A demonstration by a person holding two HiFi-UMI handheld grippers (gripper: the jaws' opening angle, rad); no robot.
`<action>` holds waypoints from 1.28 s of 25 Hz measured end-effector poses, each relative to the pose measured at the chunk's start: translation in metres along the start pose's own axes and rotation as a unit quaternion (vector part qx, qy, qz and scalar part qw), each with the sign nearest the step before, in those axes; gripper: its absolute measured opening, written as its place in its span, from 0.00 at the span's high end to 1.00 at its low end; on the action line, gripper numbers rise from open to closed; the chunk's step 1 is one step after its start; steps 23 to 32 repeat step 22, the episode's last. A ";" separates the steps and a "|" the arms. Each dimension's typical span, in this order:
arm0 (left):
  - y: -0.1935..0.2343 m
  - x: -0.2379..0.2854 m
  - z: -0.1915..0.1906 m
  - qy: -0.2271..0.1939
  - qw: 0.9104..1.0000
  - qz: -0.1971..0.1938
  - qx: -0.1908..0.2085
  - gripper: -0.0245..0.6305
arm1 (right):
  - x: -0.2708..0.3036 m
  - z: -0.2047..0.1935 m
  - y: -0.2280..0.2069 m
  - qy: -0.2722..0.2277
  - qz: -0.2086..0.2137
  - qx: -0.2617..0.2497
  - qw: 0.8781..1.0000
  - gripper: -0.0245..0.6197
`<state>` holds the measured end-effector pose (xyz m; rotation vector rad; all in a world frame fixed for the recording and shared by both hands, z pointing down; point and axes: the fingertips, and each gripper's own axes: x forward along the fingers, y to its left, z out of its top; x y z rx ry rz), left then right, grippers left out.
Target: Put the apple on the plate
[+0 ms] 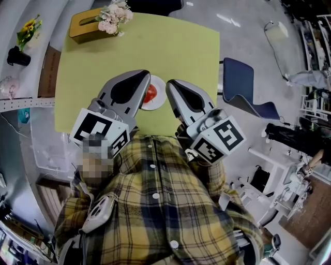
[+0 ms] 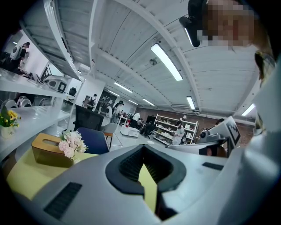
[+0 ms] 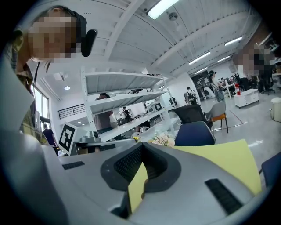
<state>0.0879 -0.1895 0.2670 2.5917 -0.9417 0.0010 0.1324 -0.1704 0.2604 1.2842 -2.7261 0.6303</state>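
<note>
In the head view a red apple [image 1: 150, 93] lies on a small white plate [image 1: 156, 105] on the yellow-green table [image 1: 176, 52]. The left gripper's body covers part of both. My left gripper [image 1: 144, 75] and right gripper [image 1: 170, 84] are held side by side near my chest, one on each side of the plate. Both point out over the table. In the left gripper view the left gripper [image 2: 143, 147] has its jaws meeting at the tip with nothing between them. The right gripper [image 3: 142, 146] looks the same in its own view. Neither gripper view shows the apple or plate.
A wooden tissue box [image 1: 85, 23] with pale pink flowers [image 1: 115, 15] sits at the table's far left corner. A blue chair [image 1: 243, 88] stands just off the table's right edge. White shelving [image 1: 20, 103] runs along the left side.
</note>
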 end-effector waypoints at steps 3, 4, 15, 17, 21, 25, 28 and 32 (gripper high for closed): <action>0.000 0.003 -0.002 0.002 1.000 -0.001 -0.009 0.95 | -0.001 0.000 -0.003 0.000 -0.002 0.003 1.000 0.97; -0.001 0.004 -0.002 0.004 1.000 -0.002 -0.010 0.95 | -0.002 0.000 -0.004 -0.001 -0.002 0.005 1.000 0.97; -0.006 0.014 -0.008 0.046 0.999 -0.023 0.015 0.95 | -0.007 -0.002 -0.006 0.004 0.002 0.003 1.000 0.97; -0.007 0.017 -0.004 0.046 0.998 -0.024 0.033 0.95 | -0.007 -0.001 -0.008 0.005 0.000 0.001 1.000 0.97; -0.006 0.023 0.007 0.035 0.997 -0.028 0.060 0.95 | -0.008 0.002 -0.009 0.004 -0.002 -0.009 1.000 0.97; -0.006 0.023 0.009 0.033 0.997 -0.028 0.065 0.95 | -0.008 0.002 -0.009 0.003 -0.003 -0.012 1.000 0.97; -0.006 0.023 0.009 0.033 0.997 -0.028 0.065 0.95 | -0.008 0.002 -0.009 0.003 -0.003 -0.012 1.000 0.97; -0.006 0.023 0.009 0.033 0.997 -0.028 0.065 0.95 | -0.008 0.002 -0.009 0.003 -0.003 -0.012 1.000 0.97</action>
